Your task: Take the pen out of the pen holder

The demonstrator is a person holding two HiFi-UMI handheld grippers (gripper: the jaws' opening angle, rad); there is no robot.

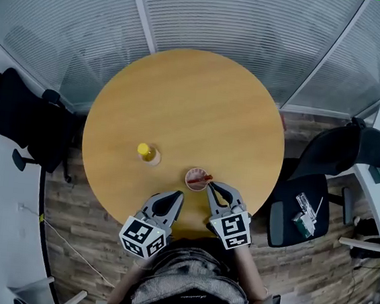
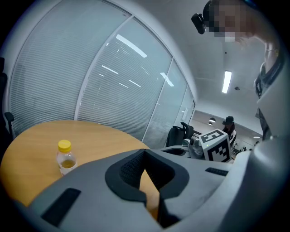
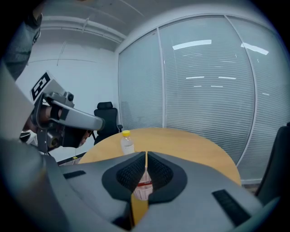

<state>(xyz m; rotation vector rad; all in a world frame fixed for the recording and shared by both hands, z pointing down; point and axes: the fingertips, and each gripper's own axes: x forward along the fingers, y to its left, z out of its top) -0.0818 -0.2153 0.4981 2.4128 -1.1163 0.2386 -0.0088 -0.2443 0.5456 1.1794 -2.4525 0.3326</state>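
A small pinkish pen holder (image 1: 196,179) stands near the front edge of the round wooden table (image 1: 188,107), with a red pen (image 1: 205,178) lying slanted in it. My right gripper (image 1: 211,186) is shut and empty, its tips just right of the holder's rim. In the right gripper view the holder (image 3: 143,189) shows low through the slit under the shut right gripper (image 3: 146,154). My left gripper (image 1: 177,195) hovers at the table edge, below and left of the holder. The left gripper (image 2: 144,152) is shut on nothing.
A small bottle with a yellow cap (image 1: 148,154) stands left of the holder, also seen as the bottle (image 2: 65,157) and the bottle (image 3: 127,142). Black office chairs stand at the left (image 1: 18,116) and right (image 1: 321,189). Glass walls with blinds (image 1: 211,15) close the back.
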